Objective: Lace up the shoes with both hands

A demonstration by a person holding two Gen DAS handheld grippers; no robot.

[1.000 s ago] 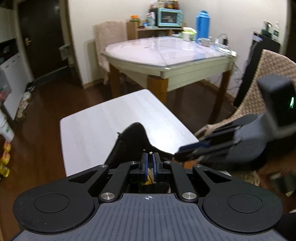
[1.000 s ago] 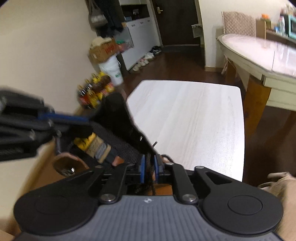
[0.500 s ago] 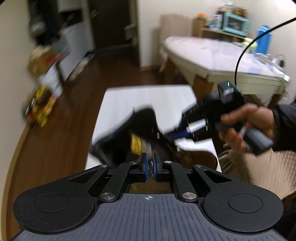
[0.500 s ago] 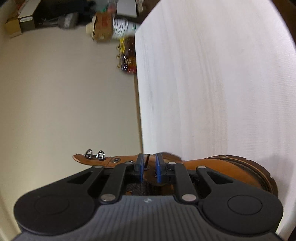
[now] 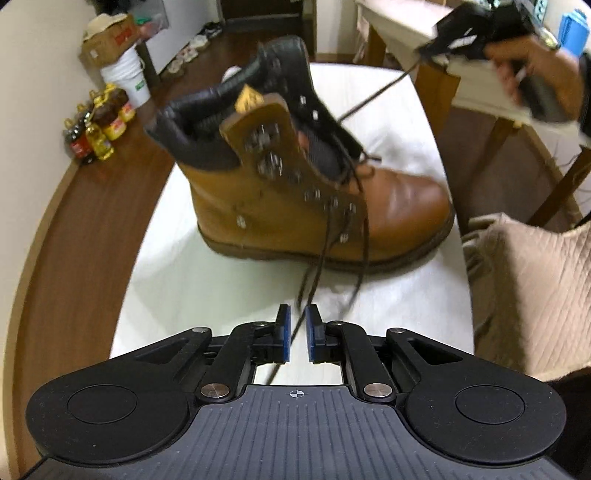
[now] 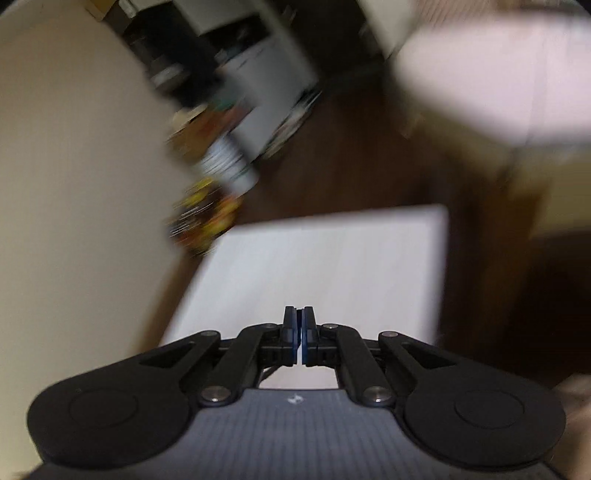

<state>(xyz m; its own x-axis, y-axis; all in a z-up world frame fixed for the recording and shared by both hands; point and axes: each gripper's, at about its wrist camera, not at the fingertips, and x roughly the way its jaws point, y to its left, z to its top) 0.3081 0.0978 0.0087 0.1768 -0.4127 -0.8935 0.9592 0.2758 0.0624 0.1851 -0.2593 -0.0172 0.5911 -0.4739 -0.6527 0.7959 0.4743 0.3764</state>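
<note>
A tan leather boot [image 5: 295, 206] with a black padded collar stands on the white table [image 5: 221, 288], toe to the right. One dark lace end [image 5: 314, 273] trails from its eyelets and passes between the pads of my left gripper [image 5: 297, 314]. Its jaws are opening, with a clear gap on both sides of the lace. The other lace end [image 5: 373, 98] runs taut up to my right gripper [image 5: 424, 51], held by a hand [image 5: 535, 66] at the top right. In the blurred right wrist view, my right gripper [image 6: 299, 314] has its pads pressed together over the table [image 6: 332, 266]; the boot is out of that view.
Oil bottles [image 5: 99, 129], a white bucket [image 5: 125, 77] and a cardboard box [image 5: 109, 40] stand on the floor to the left. A dining table [image 5: 406, 29] is behind on the right. A beige woven chair [image 5: 524, 288] sits close to the table's right edge.
My left gripper has drawn back from the boot and tilted down, and its jaws have widened. My right gripper has shut and swung away up to the right, pulling a lace taut.
</note>
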